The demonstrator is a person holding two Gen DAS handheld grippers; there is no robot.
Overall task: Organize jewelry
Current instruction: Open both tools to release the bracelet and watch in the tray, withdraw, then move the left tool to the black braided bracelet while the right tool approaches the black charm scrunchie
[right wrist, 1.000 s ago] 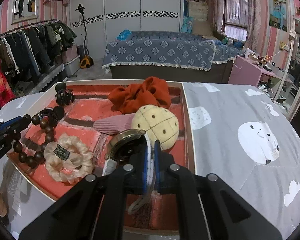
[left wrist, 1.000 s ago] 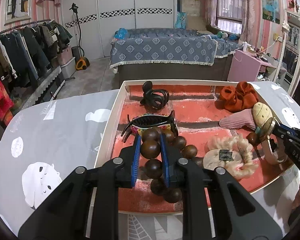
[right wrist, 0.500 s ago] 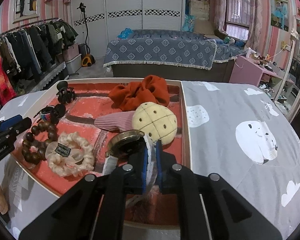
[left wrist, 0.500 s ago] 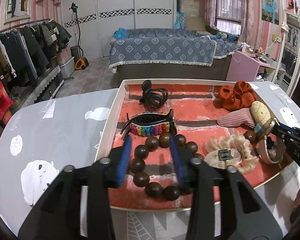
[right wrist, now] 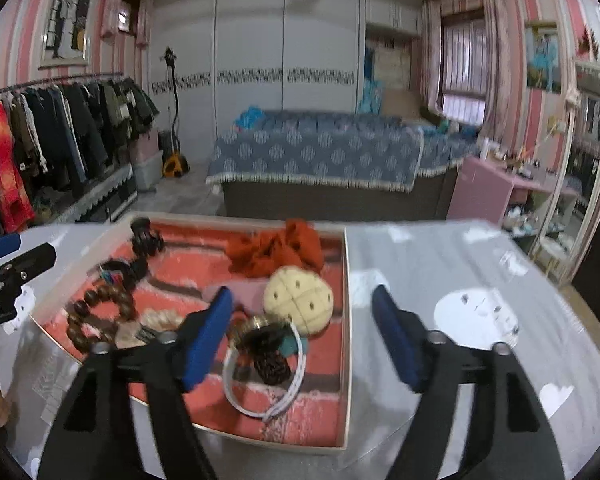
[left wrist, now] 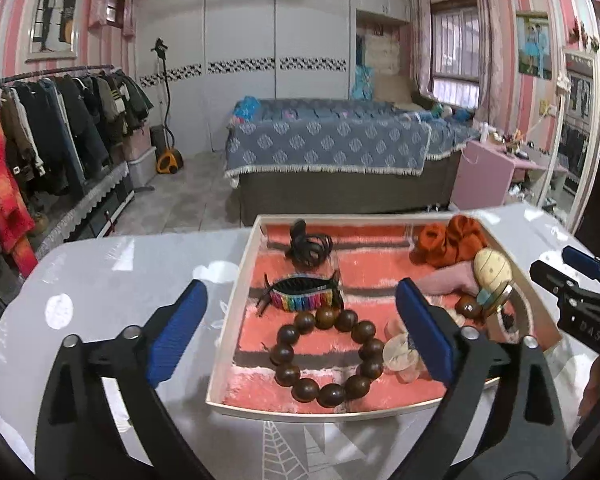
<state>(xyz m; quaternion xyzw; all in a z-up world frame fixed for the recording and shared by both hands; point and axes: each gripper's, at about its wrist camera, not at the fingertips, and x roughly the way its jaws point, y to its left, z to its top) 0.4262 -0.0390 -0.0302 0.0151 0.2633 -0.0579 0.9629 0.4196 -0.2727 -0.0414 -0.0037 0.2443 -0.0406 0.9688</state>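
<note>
Left gripper (left wrist: 300, 332) spread, tilted over tray (left wrist: 236, 312)

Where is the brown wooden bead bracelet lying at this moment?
In the left wrist view the bead bracelet lies in the front left part of the tray, just in front of the rainbow hair clip and left of the cream scrunchie.

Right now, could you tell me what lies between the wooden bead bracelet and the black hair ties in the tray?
In the left wrist view, the rainbow-striped black claw clip lies between the wooden bead bracelet and the black hair ties.
</note>
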